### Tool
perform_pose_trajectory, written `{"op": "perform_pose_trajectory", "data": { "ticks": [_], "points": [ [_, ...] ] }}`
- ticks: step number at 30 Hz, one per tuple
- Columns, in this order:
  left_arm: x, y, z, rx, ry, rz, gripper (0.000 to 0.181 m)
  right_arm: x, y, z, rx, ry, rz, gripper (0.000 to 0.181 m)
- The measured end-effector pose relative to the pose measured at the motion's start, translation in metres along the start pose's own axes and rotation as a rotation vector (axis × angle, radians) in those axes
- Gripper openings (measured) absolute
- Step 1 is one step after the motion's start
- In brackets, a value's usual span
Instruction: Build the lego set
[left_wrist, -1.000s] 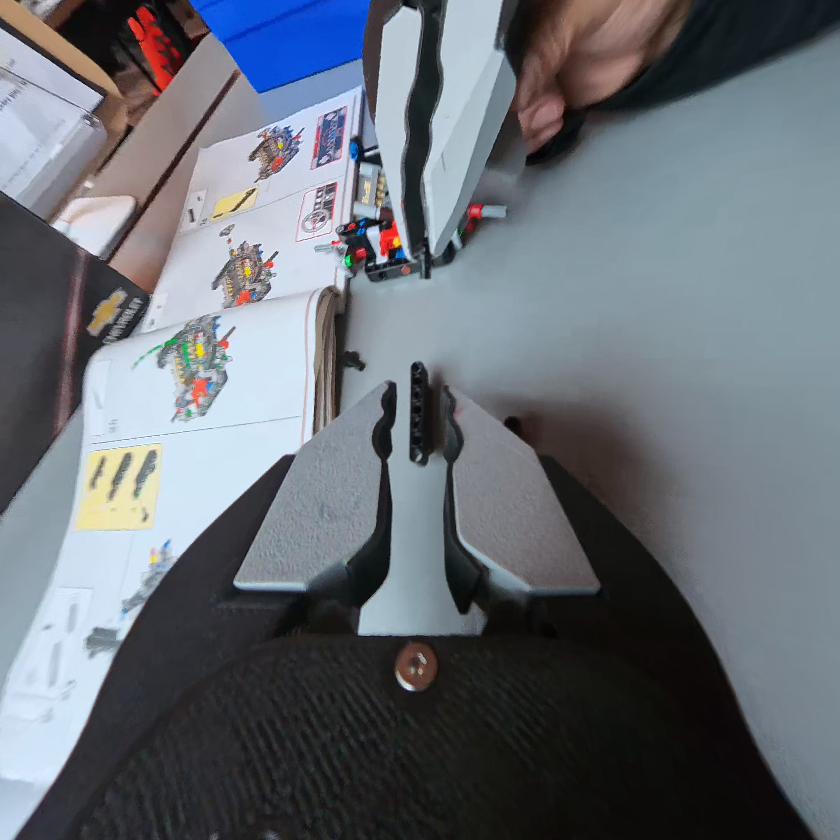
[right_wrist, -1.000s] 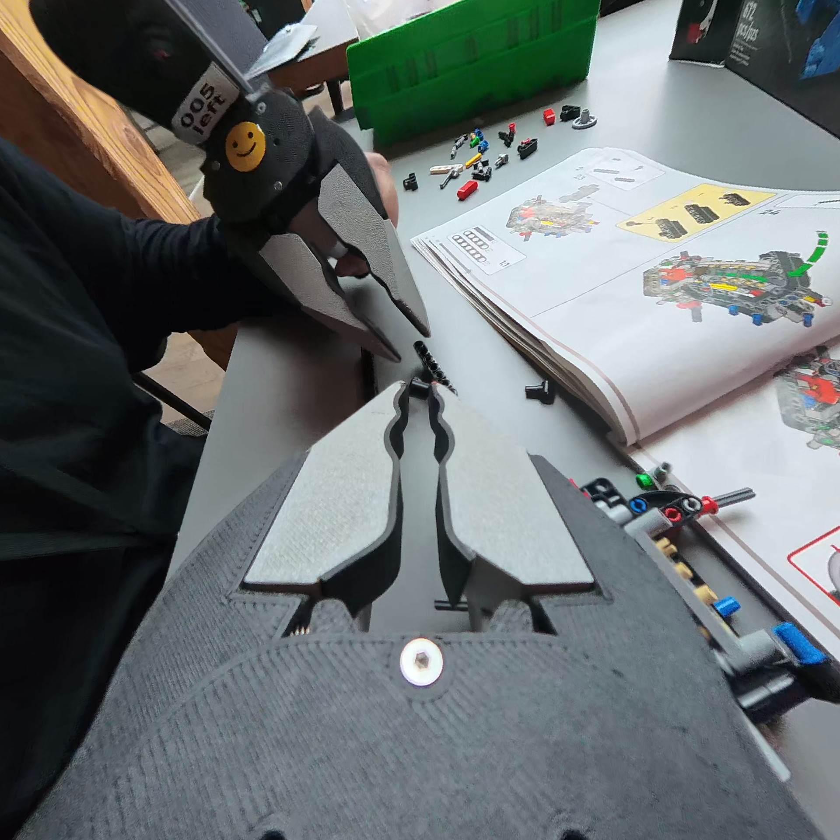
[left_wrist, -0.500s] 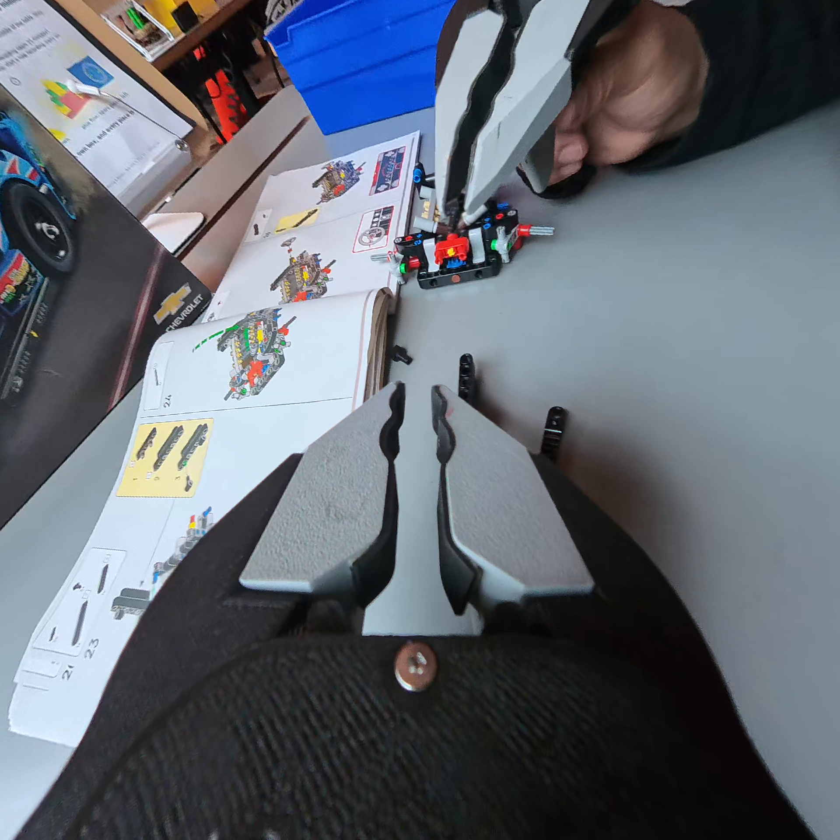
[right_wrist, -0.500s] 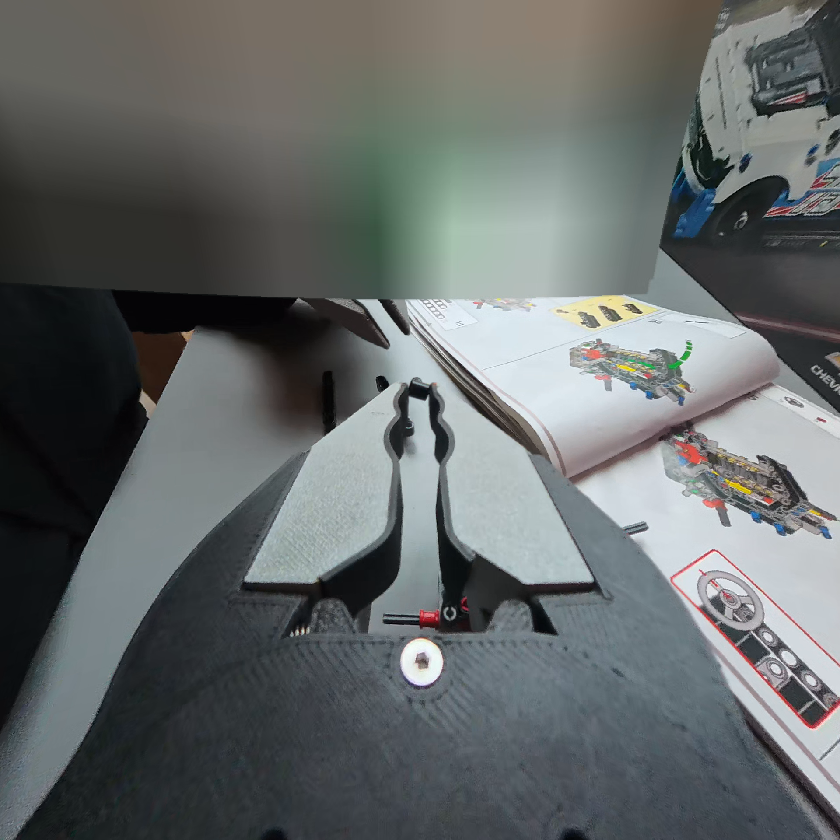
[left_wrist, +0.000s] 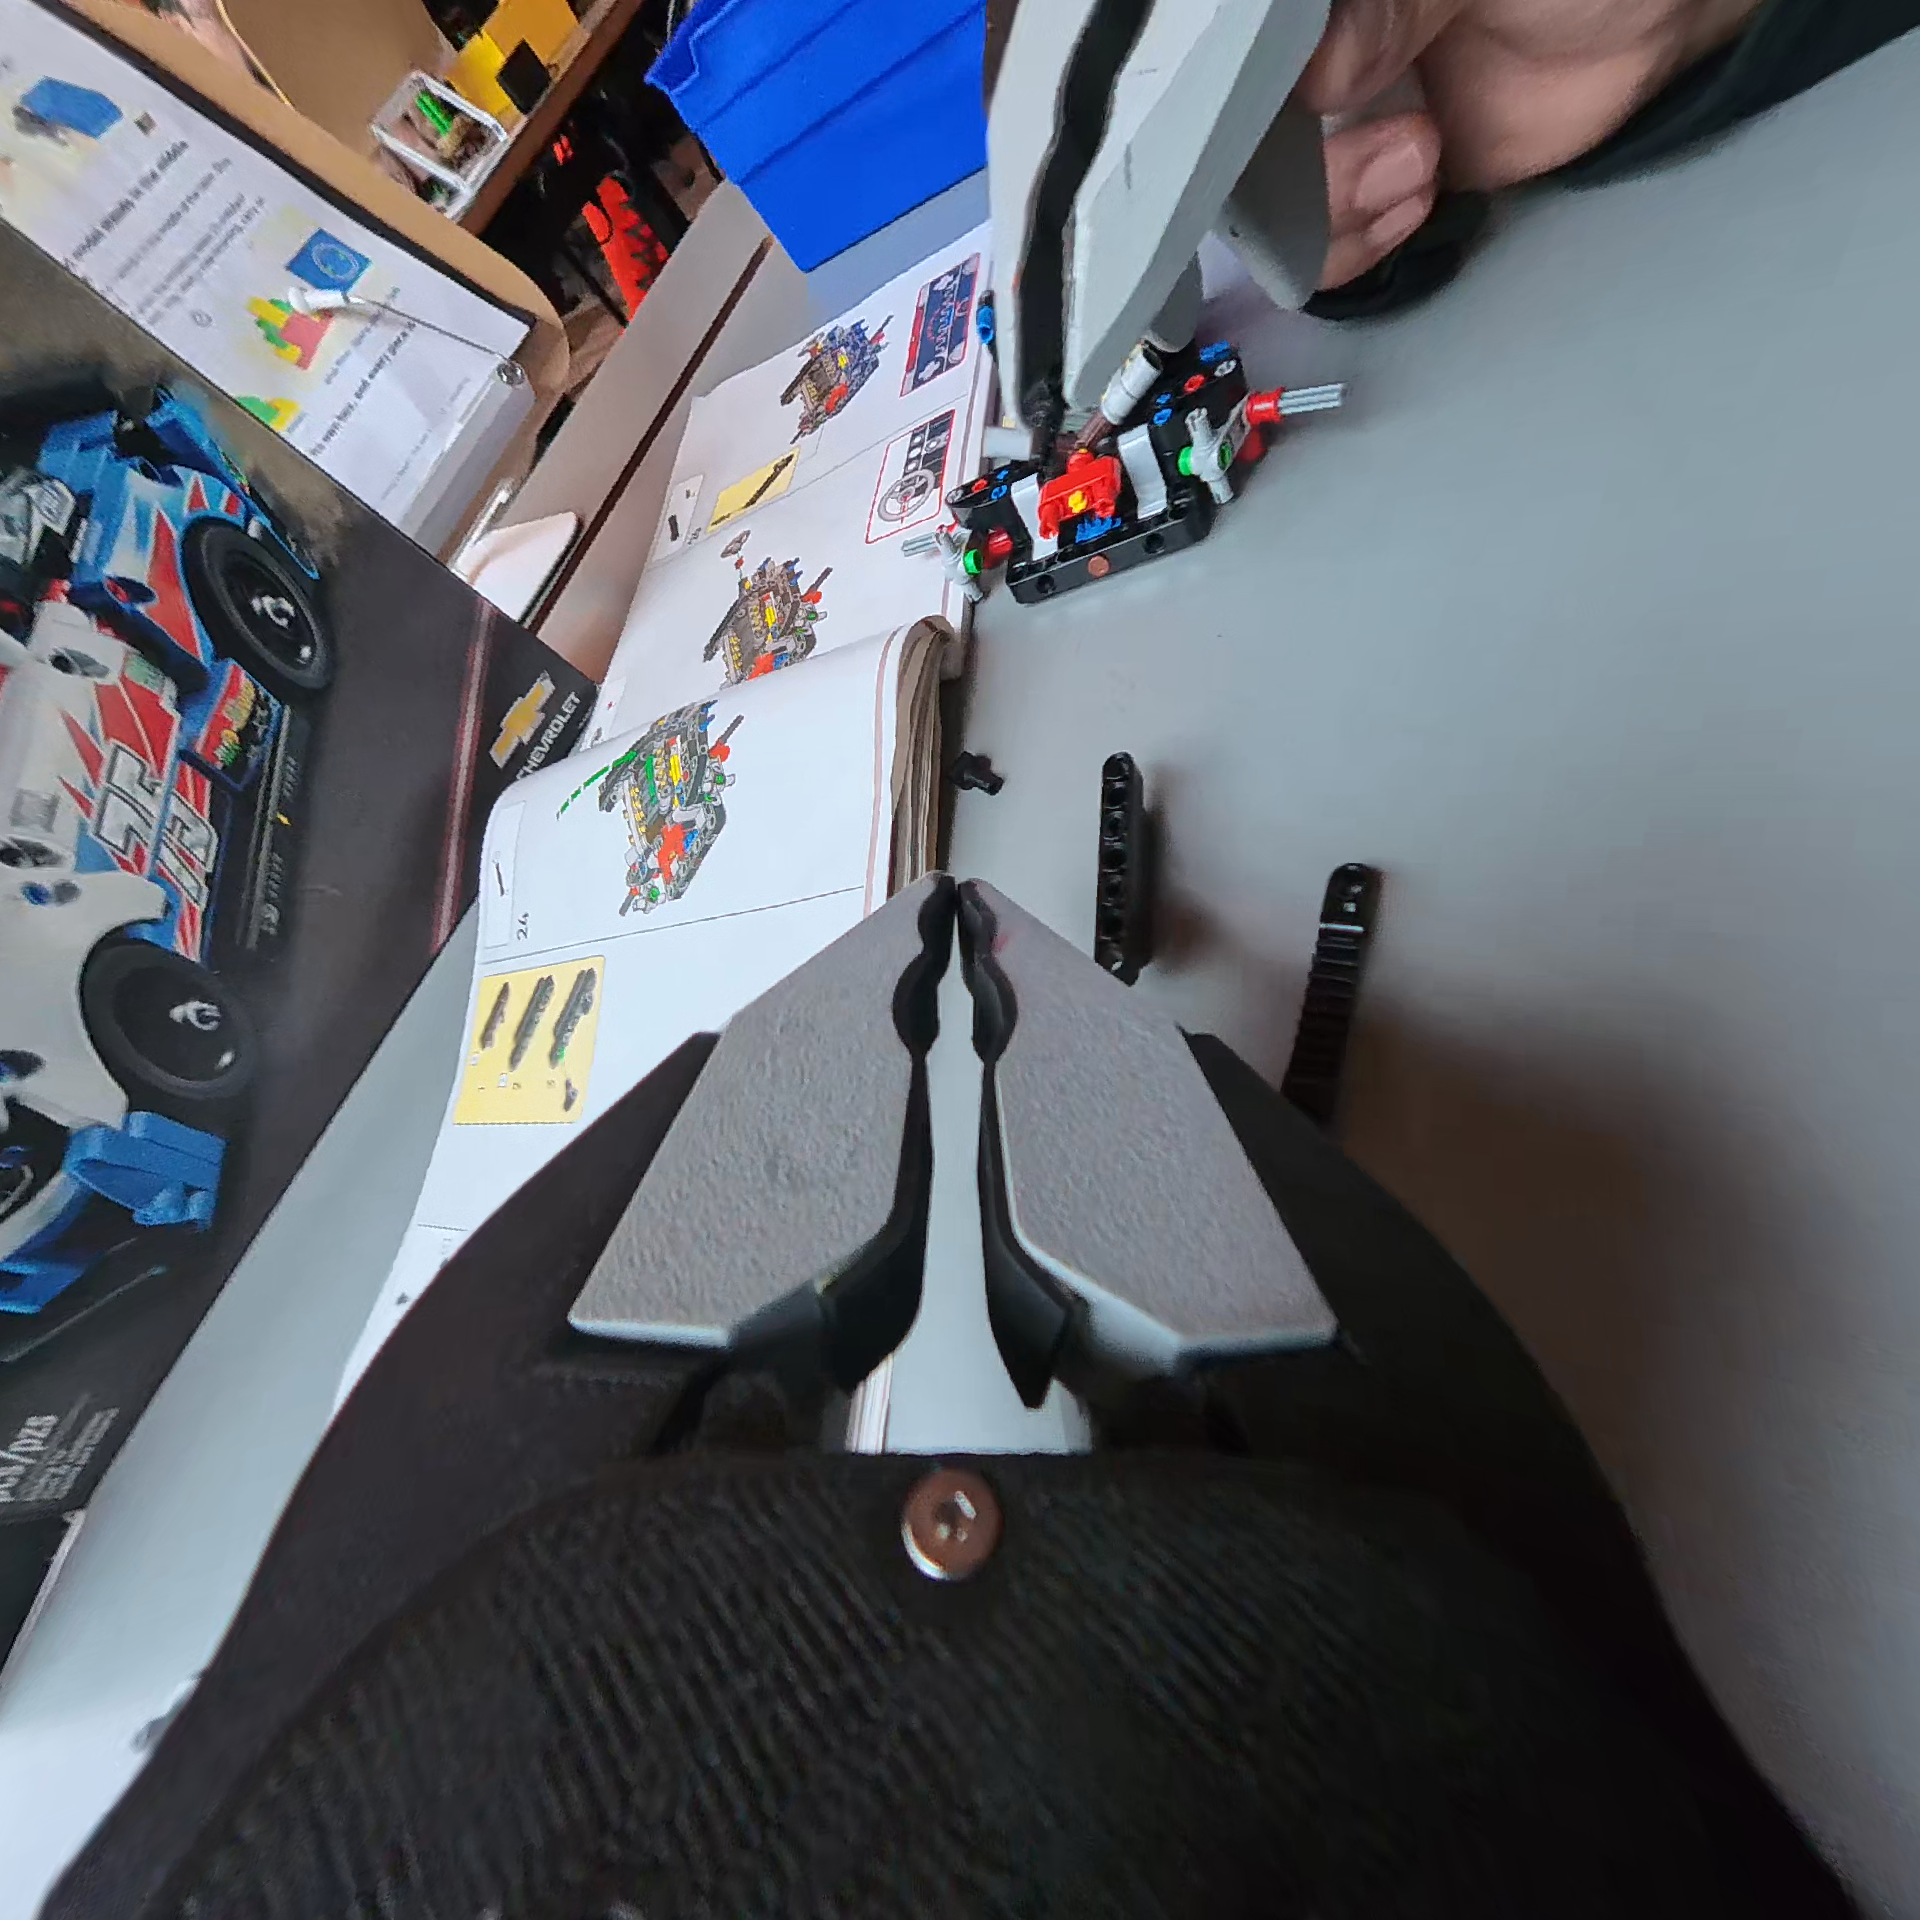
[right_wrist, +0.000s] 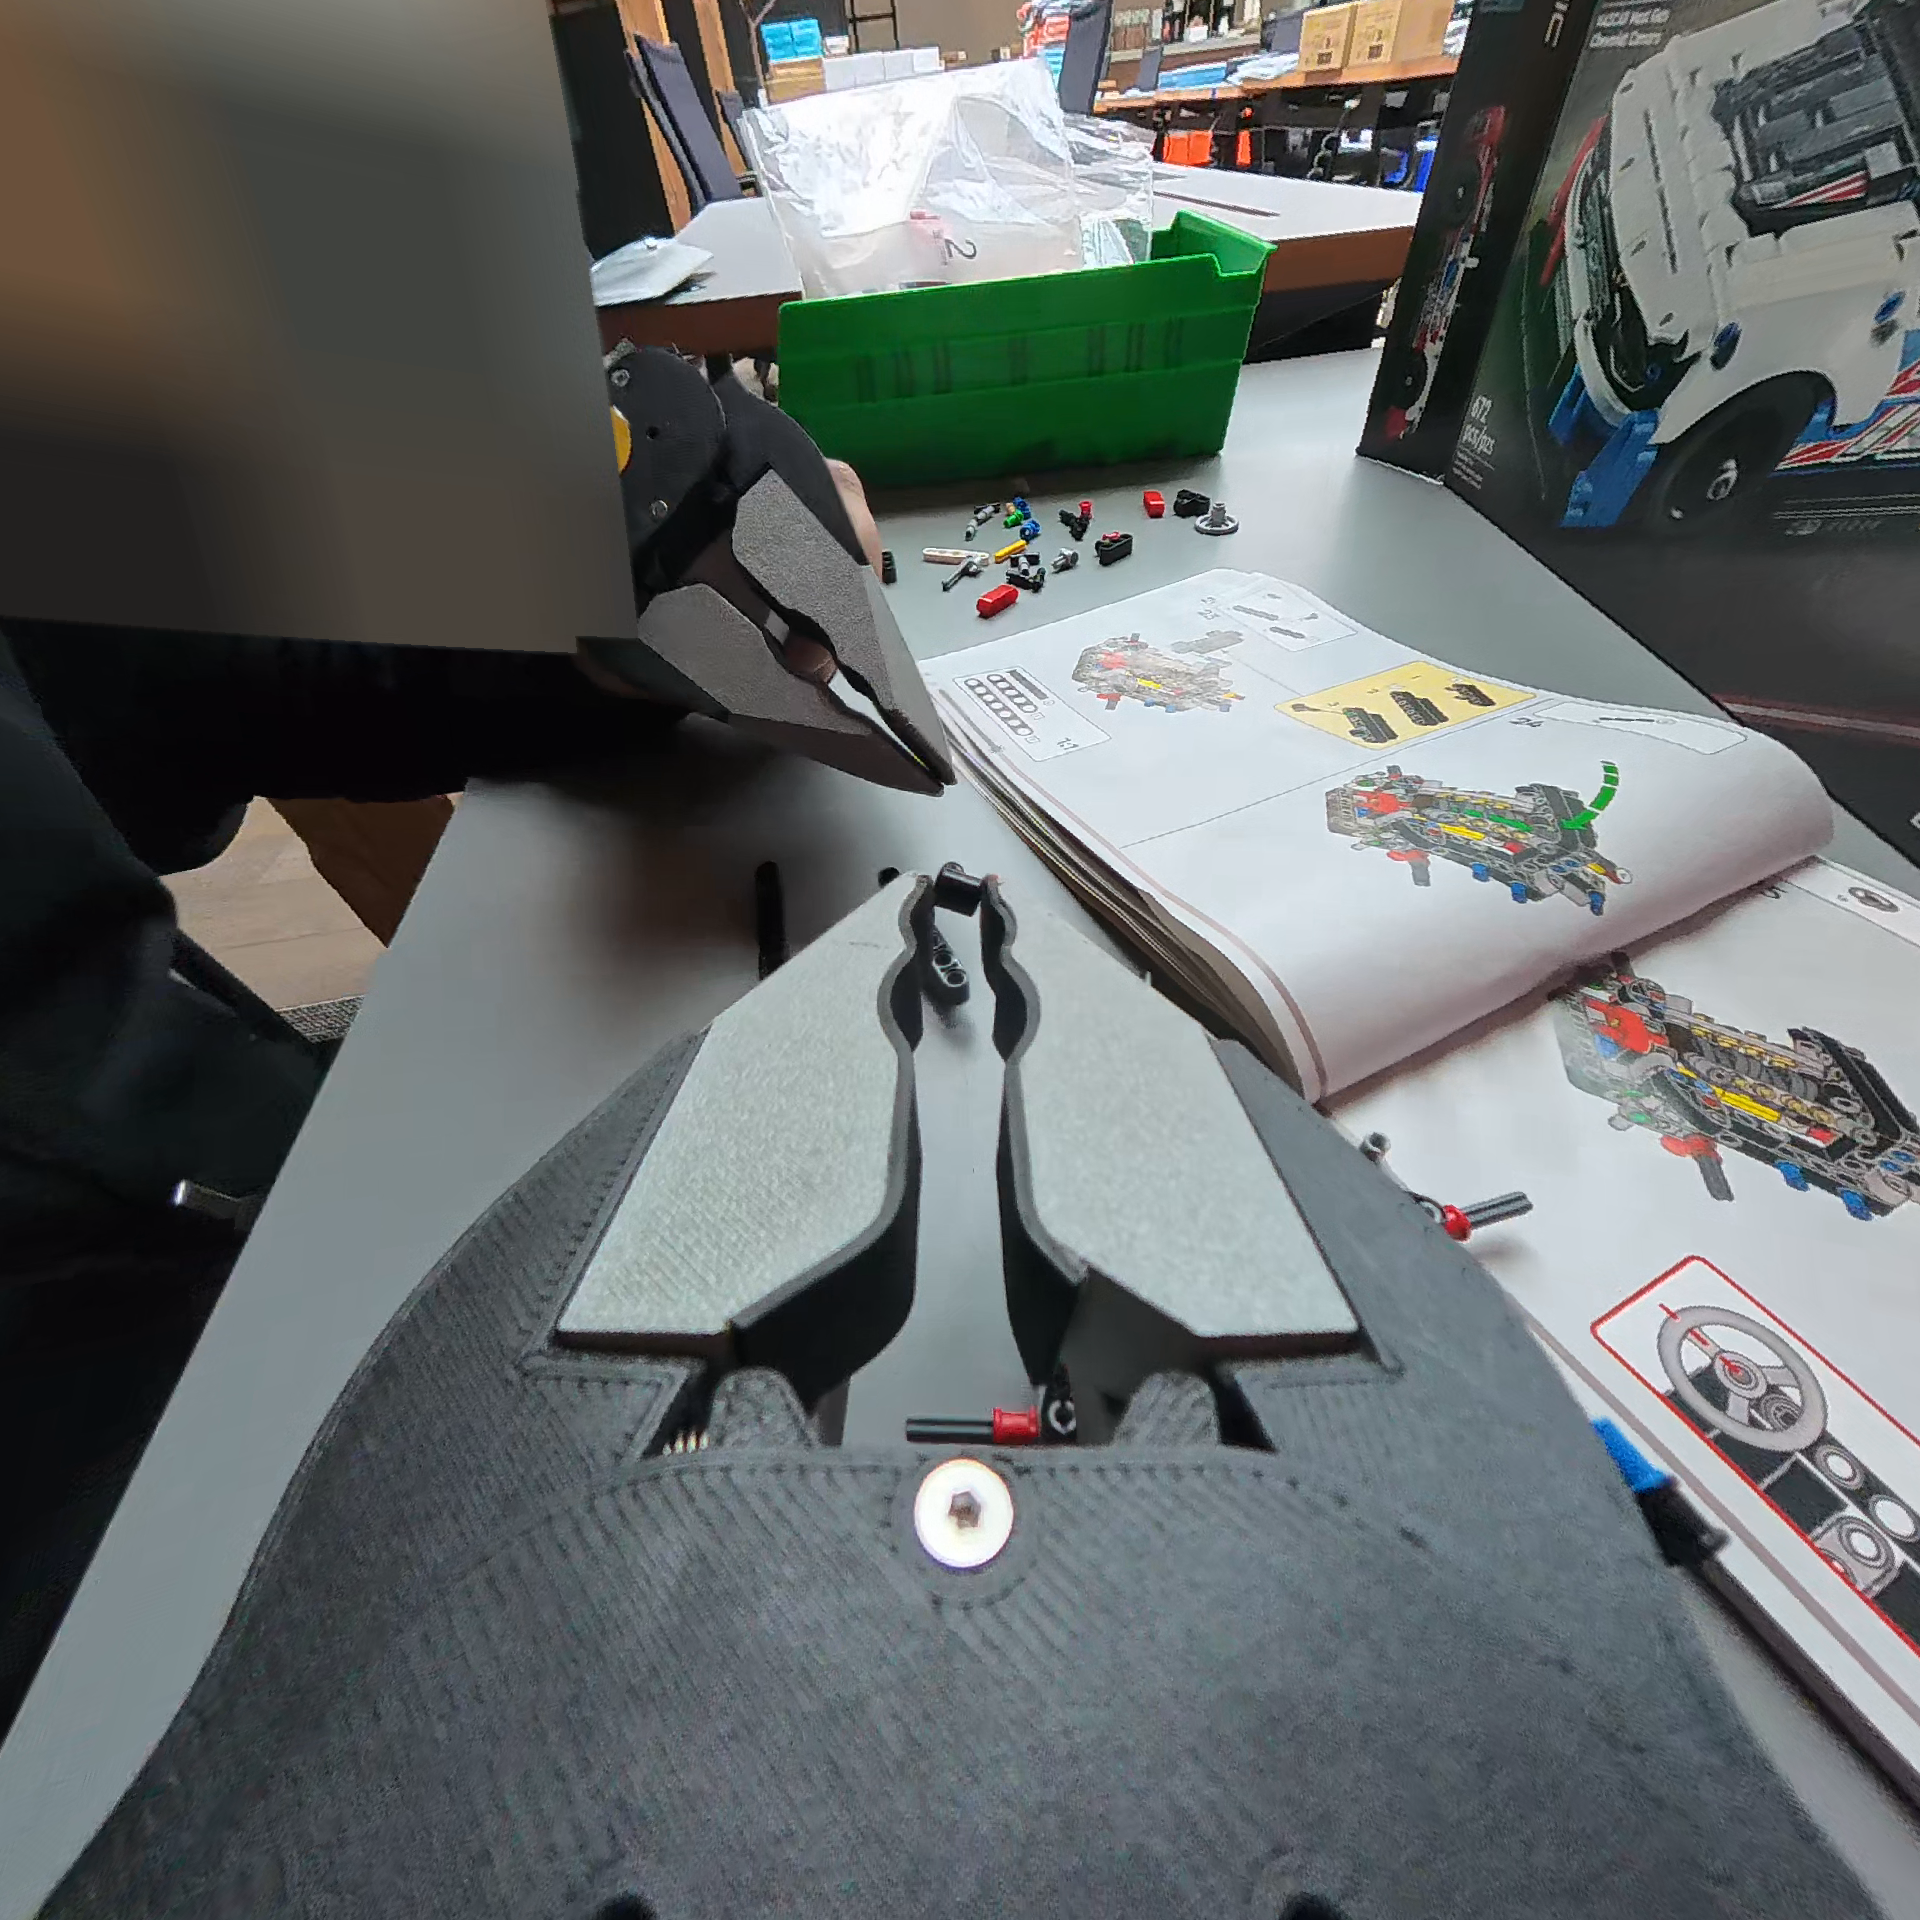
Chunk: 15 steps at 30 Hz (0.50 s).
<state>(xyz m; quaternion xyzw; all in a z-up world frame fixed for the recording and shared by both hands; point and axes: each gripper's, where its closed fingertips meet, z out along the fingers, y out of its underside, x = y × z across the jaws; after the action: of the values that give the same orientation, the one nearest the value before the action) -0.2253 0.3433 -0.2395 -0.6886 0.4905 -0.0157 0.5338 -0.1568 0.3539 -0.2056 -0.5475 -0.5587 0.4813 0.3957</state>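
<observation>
My left gripper (left_wrist: 956, 900) is shut and empty, low over the grey table at the edge of the open instruction booklet (left_wrist: 758, 821). A black beam (left_wrist: 1117, 868) and a black toothed rack (left_wrist: 1335, 977) lie just right of it, and a small black pin (left_wrist: 975, 774) lies ahead. My right gripper (right_wrist: 958, 896) is shut on a small black connector (right_wrist: 958, 889). In the left wrist view the right gripper (left_wrist: 1049, 410) stands tip-down over the partly built black, red and white lego assembly (left_wrist: 1101, 499). The left gripper (right_wrist: 930, 774) also shows in the right wrist view.
Several loose small parts (right_wrist: 1049, 540) lie before a green bin (right_wrist: 1018, 384). The set's box (right_wrist: 1662, 260) stands behind the booklet (right_wrist: 1351, 883). A blue bin (left_wrist: 831, 135) sits at the far end. A person's hand (left_wrist: 1455, 125) holds the right gripper. Spacing between my two grippers at the tips: around 9 centimetres. It is some 8 centimetres from my left tips to the small black pin (left_wrist: 975, 774).
My left gripper left the black beam on the table, shifted left toward the booklet and shut. My right gripper took the small black connector and moved to above the assembly.
</observation>
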Motion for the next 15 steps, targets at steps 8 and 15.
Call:
{"op": "perform_pose_trajectory", "data": {
  "ticks": [8, 15],
  "points": [
    [0.002, -0.002, 0.003, -0.003, -0.031, 0.056, 0.0, -0.003, 0.003, 0.003, -0.025, 0.012, -0.034, 0.005],
    [0.014, -0.017, 0.009, 0.024, -0.031, 0.097, 0.0, -0.006, 0.009, 0.008, -0.066, 0.026, -0.059, 0.005]
  ]
}}
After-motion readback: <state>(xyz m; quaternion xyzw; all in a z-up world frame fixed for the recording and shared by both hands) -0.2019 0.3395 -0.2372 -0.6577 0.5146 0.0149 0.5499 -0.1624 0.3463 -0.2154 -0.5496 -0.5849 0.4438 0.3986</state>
